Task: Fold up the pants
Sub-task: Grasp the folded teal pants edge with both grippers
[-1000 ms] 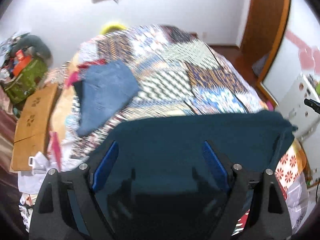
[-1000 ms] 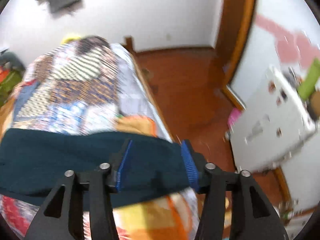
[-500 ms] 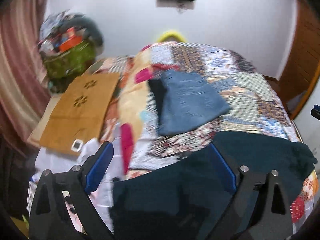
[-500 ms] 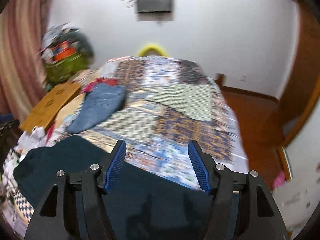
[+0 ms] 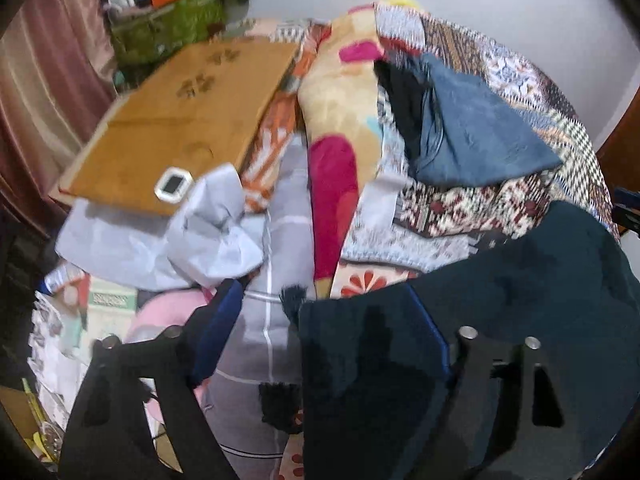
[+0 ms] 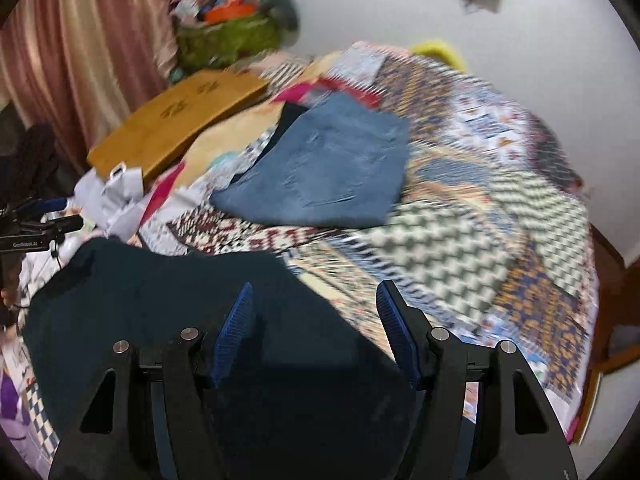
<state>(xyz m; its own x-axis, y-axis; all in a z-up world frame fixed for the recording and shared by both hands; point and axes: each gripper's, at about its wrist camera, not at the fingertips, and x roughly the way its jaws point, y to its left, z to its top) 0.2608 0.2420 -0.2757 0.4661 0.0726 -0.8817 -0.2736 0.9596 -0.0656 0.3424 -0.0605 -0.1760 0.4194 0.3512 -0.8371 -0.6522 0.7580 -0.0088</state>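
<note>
Bedroom, white wall behind; the work surface is a bed under a patchwork quilt (image 6: 480, 208), cluttered along its far-left side.

Your left gripper (image 5: 320, 320): jaws apart and they have just been closing in. A corner of the dark teal pants (image 5: 540, 280) lies in the gap against the right-hand blue pad (image 5: 434, 340); the left-hand pad stands clear of the cloth, over pale grey bedding (image 5: 276, 240). Nothing is clamped. A dark tassel or cord end hangs at the cloth's edge, blurred.

Your right gripper (image 6: 316, 336): jaws spread partway, blue ribbed pads on either side of the gap. The teal pants (image 6: 160, 300) pass under and between them. From this view you cannot tell whether the pads touch the fabric; no pinch is visible.

The pants lie spread across the near edge of the bed, running between your two grippers.

Further out: a folded blue denim garment (image 6: 332, 168) rests on the quilt, well apart from the teal pants, with a black piece tucked at its left side. Beside the bed a tan wooden board (image 5: 180, 120) carries a small white device (image 5: 173, 185). A crumpled grey-white sheet (image 5: 208, 236) overlaps the board's near edge. Beyond it, a green bag (image 6: 228, 40) stuffed with items and a pink striped curtain (image 6: 80, 40).
</note>
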